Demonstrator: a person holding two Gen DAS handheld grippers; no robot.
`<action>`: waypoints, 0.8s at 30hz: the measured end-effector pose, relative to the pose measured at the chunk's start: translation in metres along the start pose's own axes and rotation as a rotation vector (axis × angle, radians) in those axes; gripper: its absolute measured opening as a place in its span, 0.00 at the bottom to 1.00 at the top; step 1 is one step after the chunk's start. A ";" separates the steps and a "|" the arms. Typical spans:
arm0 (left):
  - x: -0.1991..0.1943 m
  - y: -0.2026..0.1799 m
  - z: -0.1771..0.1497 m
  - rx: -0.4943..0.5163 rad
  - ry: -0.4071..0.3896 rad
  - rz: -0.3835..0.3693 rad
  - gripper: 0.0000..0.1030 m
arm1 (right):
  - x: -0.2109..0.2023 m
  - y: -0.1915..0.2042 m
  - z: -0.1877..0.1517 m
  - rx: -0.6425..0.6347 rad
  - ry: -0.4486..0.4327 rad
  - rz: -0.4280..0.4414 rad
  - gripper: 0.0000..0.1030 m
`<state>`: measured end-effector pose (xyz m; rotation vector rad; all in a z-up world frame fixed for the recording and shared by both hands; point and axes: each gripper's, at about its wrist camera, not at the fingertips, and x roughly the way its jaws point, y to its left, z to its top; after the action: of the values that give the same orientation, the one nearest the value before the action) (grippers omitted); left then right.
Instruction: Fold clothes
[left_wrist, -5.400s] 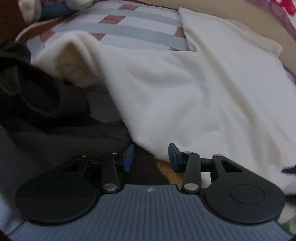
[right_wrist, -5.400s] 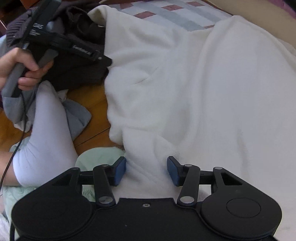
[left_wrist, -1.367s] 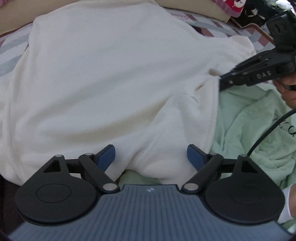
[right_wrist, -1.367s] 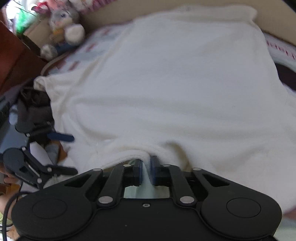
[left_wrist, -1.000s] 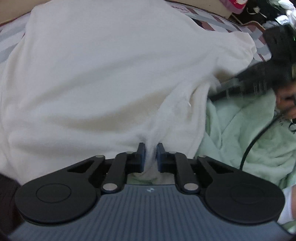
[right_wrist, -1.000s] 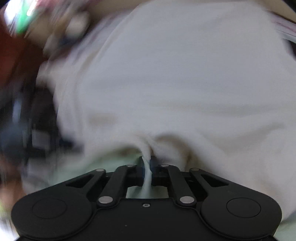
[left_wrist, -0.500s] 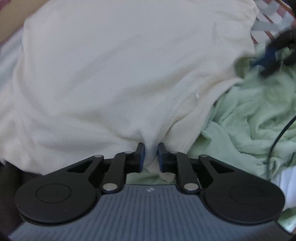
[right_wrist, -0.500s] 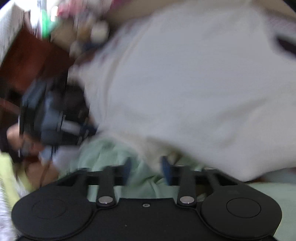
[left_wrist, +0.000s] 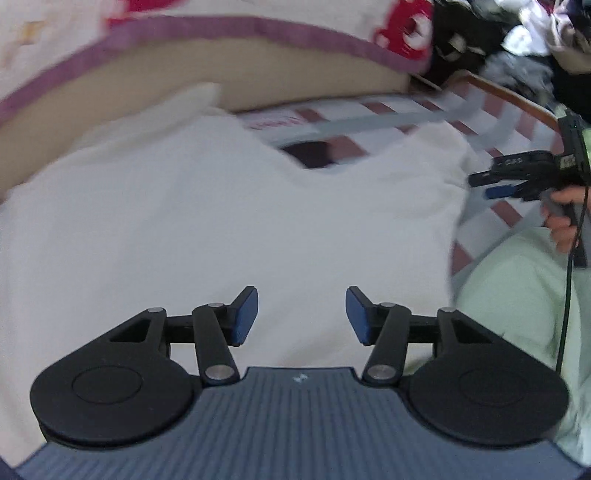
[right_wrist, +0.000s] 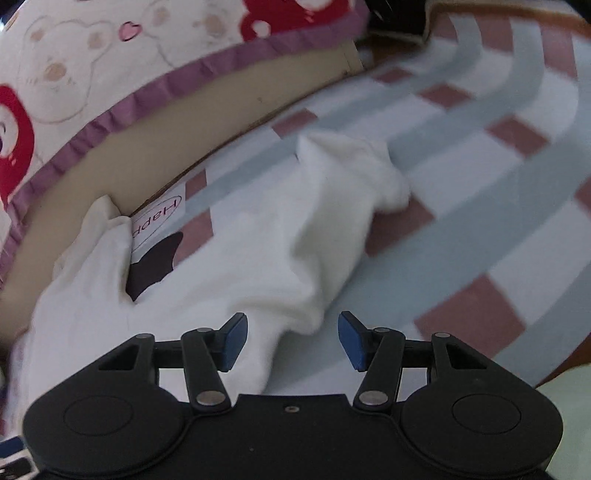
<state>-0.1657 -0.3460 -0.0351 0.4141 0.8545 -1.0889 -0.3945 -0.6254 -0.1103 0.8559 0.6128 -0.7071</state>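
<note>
Both tongs, the left (left_wrist: 301, 314) and the right (right_wrist: 291, 341), have just been opening and now stand released with nothing pinched, so the white garment (left_wrist: 207, 229) lies spread on the checked sheet (right_wrist: 480, 206) just ahead of them, ready for folding.

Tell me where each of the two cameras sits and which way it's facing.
Left wrist: sits behind the open left gripper, looking down over the white garment toward the checked sheet; the right gripper and a hand show at right.
Right wrist: sits behind the open right gripper, looking down along the garment's sleeve on the sheet; no hand shows.
Shared: garment, sheet, the cartoon-print bedding.
</note>
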 end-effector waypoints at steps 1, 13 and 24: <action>0.014 -0.009 0.008 -0.001 0.014 -0.024 0.51 | 0.004 -0.005 -0.003 0.022 -0.010 0.022 0.58; 0.098 -0.106 0.006 0.186 0.170 0.016 0.67 | 0.021 -0.040 0.007 0.159 -0.075 0.072 0.64; 0.034 -0.026 0.001 -0.208 0.012 0.192 0.10 | 0.038 -0.032 0.010 0.243 -0.034 0.179 0.69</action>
<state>-0.1815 -0.3787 -0.0581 0.3207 0.9094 -0.8126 -0.3928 -0.6600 -0.1474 1.1069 0.4180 -0.6393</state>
